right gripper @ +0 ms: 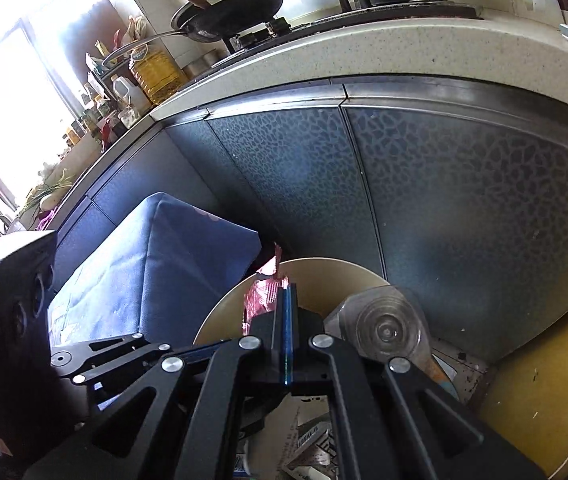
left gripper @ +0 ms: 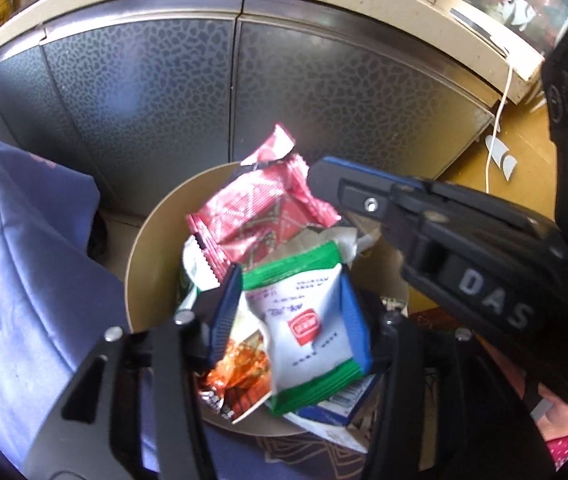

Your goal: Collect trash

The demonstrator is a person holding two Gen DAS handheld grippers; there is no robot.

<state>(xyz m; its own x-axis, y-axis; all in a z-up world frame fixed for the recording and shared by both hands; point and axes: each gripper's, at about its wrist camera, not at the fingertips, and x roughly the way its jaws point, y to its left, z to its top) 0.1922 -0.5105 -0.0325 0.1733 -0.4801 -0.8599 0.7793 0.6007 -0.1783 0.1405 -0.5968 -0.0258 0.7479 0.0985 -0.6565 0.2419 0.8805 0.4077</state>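
Observation:
A round beige trash bin (left gripper: 152,248) stands below me, full of wrappers. My left gripper (left gripper: 290,312) is shut on a white and green snack packet (left gripper: 304,320) and holds it over the bin. A red wrapper (left gripper: 260,212) sticks up at the bin's far side. My right gripper (left gripper: 324,176) comes in from the right with its jaws together above the bin. In the right wrist view its fingers (right gripper: 287,320) are pressed shut, with the red wrapper (right gripper: 262,296) just beside their tips; no grip on it shows. An orange wrapper (left gripper: 240,372) lies under the packet.
Dark patterned cabinet doors (left gripper: 164,92) stand behind the bin under a beige counter (right gripper: 364,52) with pans on a stove. A blue fabric-covered seat (left gripper: 24,260) is at the left. A clear plastic bottle (right gripper: 388,330) lies by the bin. A yellow floor (right gripper: 536,400) is at the right.

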